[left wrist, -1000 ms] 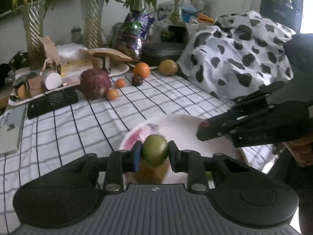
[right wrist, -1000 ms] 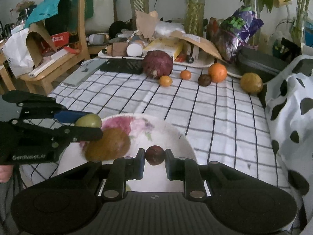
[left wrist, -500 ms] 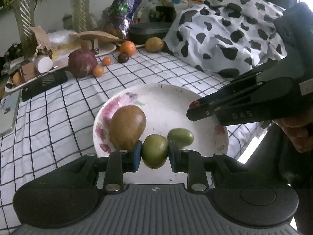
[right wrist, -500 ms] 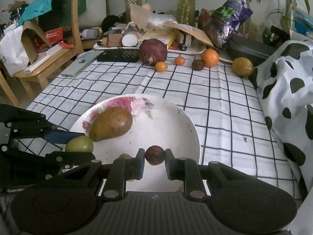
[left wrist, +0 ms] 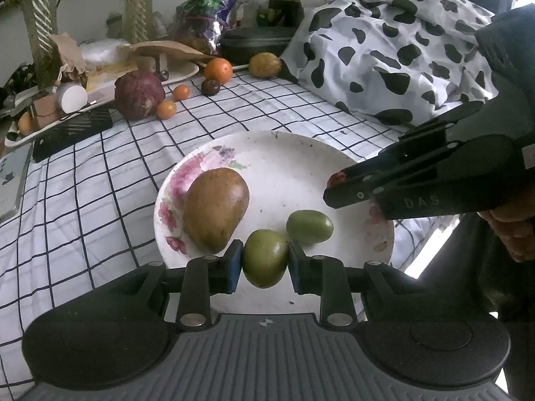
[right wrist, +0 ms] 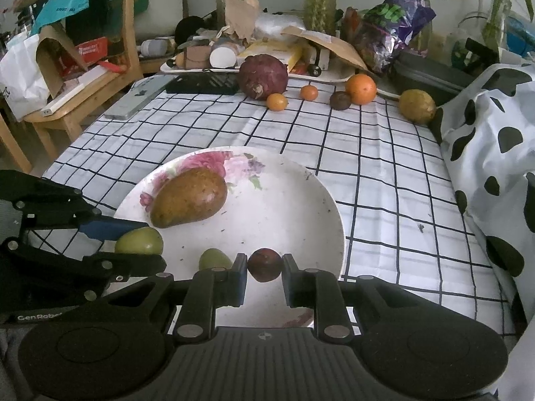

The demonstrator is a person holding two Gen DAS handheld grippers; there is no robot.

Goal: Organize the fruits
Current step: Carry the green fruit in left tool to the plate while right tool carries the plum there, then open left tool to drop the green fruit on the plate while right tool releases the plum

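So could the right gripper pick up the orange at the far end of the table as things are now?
Probably not yet. The right gripper has its jaws shut on a small dark fruit over the plate. The checked cloth between it and the orange looks clear, so only the held fruit stops it.

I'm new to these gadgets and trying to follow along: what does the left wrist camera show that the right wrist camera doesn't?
Only the left wrist view shows a hand behind the right gripper.

Only the right wrist view shows the wooden chair and the whole small dark red fruit that gripper holds.

Both show the white floral plate, its brown oval fruit, and the round green fruit clamped in the left gripper.
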